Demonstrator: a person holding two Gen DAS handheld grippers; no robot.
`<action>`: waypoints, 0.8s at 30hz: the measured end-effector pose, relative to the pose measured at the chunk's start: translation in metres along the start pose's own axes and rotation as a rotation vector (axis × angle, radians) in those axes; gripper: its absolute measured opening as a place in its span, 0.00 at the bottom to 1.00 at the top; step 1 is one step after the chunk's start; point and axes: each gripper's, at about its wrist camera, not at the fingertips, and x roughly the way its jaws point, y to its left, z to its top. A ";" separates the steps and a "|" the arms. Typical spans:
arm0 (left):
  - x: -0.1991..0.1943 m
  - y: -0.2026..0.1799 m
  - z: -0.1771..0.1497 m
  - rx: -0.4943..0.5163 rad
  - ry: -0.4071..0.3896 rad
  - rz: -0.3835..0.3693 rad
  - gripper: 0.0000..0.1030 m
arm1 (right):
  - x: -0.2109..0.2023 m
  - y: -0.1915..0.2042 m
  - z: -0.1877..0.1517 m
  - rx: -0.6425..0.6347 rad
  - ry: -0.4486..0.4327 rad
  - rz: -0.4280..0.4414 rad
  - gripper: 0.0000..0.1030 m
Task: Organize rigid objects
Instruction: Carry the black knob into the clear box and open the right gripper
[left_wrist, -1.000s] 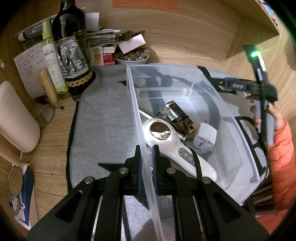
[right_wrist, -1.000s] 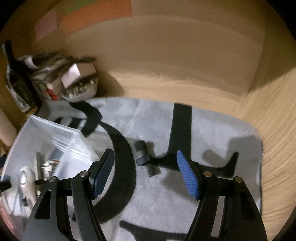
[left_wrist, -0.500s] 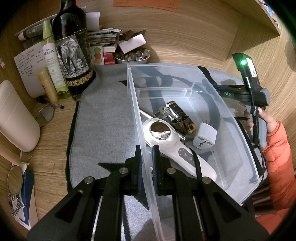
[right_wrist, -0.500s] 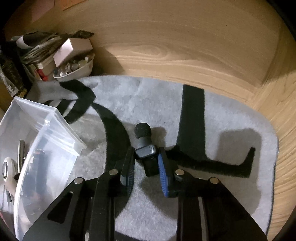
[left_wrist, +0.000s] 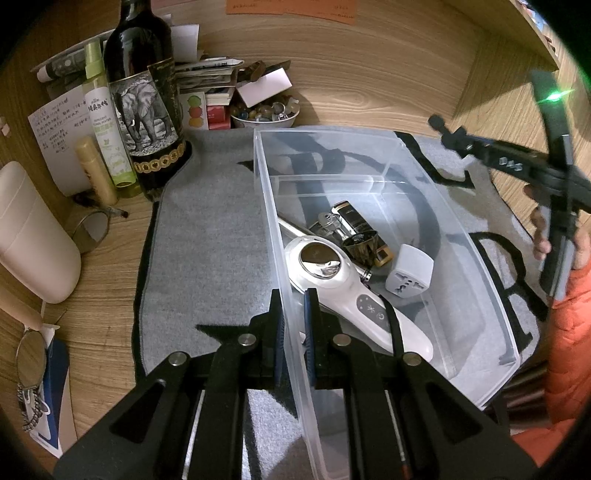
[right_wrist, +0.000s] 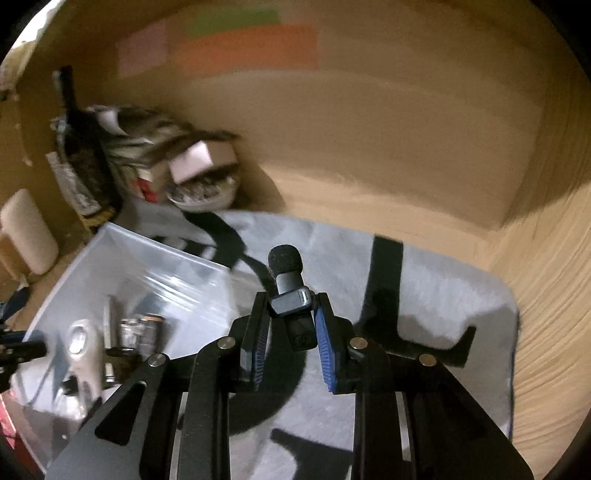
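Note:
A clear plastic bin (left_wrist: 480, 258) stands on a grey mat (left_wrist: 207, 236). It holds a white handheld device (left_wrist: 354, 299), a white plug adapter (left_wrist: 408, 270) and some metal and dark items (left_wrist: 347, 225). My left gripper (left_wrist: 293, 325) is shut on the bin's near left wall. My right gripper (right_wrist: 290, 325) is shut on a small black microphone (right_wrist: 290, 284) with a foam tip and holds it above the mat (right_wrist: 424, 295), right of the bin (right_wrist: 122, 280). The right gripper (left_wrist: 465, 142) also shows in the left wrist view, over the bin's far right corner.
A dark bottle with an elephant label (left_wrist: 146, 107), a green spray bottle (left_wrist: 105, 122), a bowl of small trinkets (left_wrist: 264, 112) and stacked papers stand behind the mat. A beige container (left_wrist: 33, 232) and glasses (left_wrist: 92, 225) lie at the left. Wooden walls enclose the desk.
My right gripper closed on the microphone, then lifted it off the mat and swung toward the bin. My left gripper has stayed clamped on the bin wall.

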 end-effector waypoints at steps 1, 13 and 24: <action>0.000 0.000 0.000 0.000 0.000 0.001 0.09 | -0.006 0.004 0.001 -0.007 -0.015 0.008 0.22; 0.000 0.000 0.000 0.001 0.000 0.003 0.09 | -0.051 0.067 -0.001 -0.132 -0.108 0.112 0.22; 0.000 -0.001 0.000 0.000 0.000 0.002 0.09 | -0.020 0.103 -0.017 -0.186 0.000 0.186 0.22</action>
